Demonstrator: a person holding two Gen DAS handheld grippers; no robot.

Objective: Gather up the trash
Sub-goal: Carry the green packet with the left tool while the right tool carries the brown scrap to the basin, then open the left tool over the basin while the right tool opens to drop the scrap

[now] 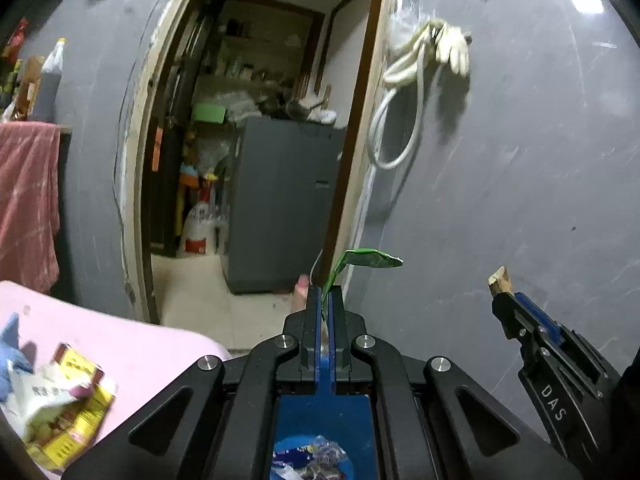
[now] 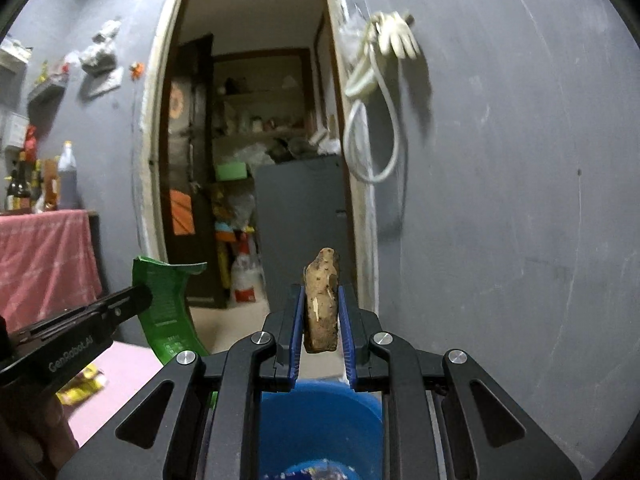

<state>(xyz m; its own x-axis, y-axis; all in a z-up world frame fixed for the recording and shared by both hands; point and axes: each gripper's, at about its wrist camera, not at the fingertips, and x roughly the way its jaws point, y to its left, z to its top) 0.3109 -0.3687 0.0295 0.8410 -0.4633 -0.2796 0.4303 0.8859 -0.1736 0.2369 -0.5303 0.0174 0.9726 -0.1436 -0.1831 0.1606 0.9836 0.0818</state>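
My left gripper (image 1: 327, 294) is shut on a thin green wrapper (image 1: 370, 259) that sticks up and bends right; it shows broad and curved in the right wrist view (image 2: 168, 308). My right gripper (image 2: 322, 312) is shut on a brown wood chunk (image 2: 322, 300), also seen in the left wrist view (image 1: 500, 280). Both are held above a blue bucket (image 2: 320, 420) with wrappers inside (image 1: 308, 460). More trash, a yellow box and white packet (image 1: 64, 404), lies on the pink table (image 1: 132, 344) at left.
A grey wall (image 2: 500, 200) is ahead, with a white hose and gloves (image 1: 420, 64) hanging on it. An open doorway (image 1: 256, 140) leads to a cluttered storeroom with a grey cabinet (image 1: 280, 200). A red cloth (image 1: 28, 200) hangs at left, bottles (image 2: 66, 176) above.
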